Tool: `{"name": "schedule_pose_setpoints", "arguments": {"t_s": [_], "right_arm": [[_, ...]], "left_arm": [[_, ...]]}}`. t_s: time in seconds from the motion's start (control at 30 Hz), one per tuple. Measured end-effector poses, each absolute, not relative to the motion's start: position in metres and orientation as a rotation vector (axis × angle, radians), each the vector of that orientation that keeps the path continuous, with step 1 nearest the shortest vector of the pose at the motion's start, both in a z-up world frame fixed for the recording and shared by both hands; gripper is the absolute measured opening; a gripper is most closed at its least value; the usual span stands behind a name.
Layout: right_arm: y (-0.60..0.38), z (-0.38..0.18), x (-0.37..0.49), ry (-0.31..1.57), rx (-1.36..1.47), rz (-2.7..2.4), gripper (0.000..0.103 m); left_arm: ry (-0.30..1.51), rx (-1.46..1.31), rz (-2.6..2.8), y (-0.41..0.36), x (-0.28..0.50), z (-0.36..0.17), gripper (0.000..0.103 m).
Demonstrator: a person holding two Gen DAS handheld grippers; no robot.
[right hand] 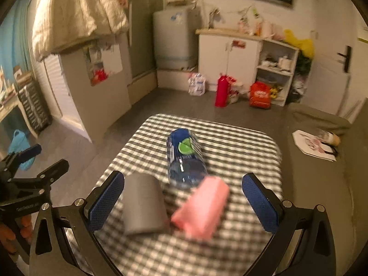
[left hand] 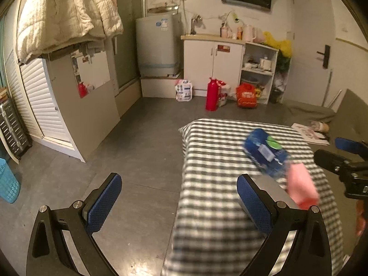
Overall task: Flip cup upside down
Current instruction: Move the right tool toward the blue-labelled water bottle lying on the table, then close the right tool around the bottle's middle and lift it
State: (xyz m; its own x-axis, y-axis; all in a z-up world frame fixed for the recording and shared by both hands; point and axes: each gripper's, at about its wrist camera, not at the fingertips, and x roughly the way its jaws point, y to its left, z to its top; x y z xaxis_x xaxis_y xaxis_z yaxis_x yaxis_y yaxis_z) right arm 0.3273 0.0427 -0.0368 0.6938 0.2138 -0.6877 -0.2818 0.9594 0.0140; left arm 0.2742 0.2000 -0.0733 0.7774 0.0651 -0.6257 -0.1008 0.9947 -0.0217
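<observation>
On the checked tablecloth [right hand: 241,145] stands a grey cup [right hand: 143,203], narrow end up, with no opening showing. It is blurred. My right gripper [right hand: 184,197] is open and held just short of it, so the cup sits near the left finger. My left gripper [left hand: 179,200] is open with nothing in it, hovering off the table's left edge [left hand: 184,151]. In the left wrist view only a grey sliver of the cup [left hand: 272,182] peeks out behind the right finger. Each gripper appears in the other's view: the right gripper [left hand: 345,158] and the left gripper [right hand: 34,161].
A pink roll [right hand: 202,209] lies right of the cup, and a blue bottle [right hand: 185,156] lies on its side behind both. On the floor are a red bottle [left hand: 211,94], bags, and a blue basket [left hand: 8,181]. A magazine [right hand: 312,145] rests on grey cushions to the right.
</observation>
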Motion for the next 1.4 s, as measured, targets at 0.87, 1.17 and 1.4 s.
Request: {"name": "schedule_pose_setpoints", "arguments": {"t_s": [0.87,1.17,1.4], "right_arm": [[0.073,-0.134,0.469,1.165,-0.073,0.327,0.070],[0.058,-0.040,0.424,1.022,-0.050,0.313,0.068],[0.046,0.051,0.338,0.923,-0.046,0.297,0.068]], "left_arm": [[0.799,-0.058,0.064,0.202,0.354,-0.128,0.103],[0.754,-0.090,0.076,0.210,0.324,-0.077,0.103],[0.644,-0.077,0.077,0.216,0.255,0.003,0.103]]}}
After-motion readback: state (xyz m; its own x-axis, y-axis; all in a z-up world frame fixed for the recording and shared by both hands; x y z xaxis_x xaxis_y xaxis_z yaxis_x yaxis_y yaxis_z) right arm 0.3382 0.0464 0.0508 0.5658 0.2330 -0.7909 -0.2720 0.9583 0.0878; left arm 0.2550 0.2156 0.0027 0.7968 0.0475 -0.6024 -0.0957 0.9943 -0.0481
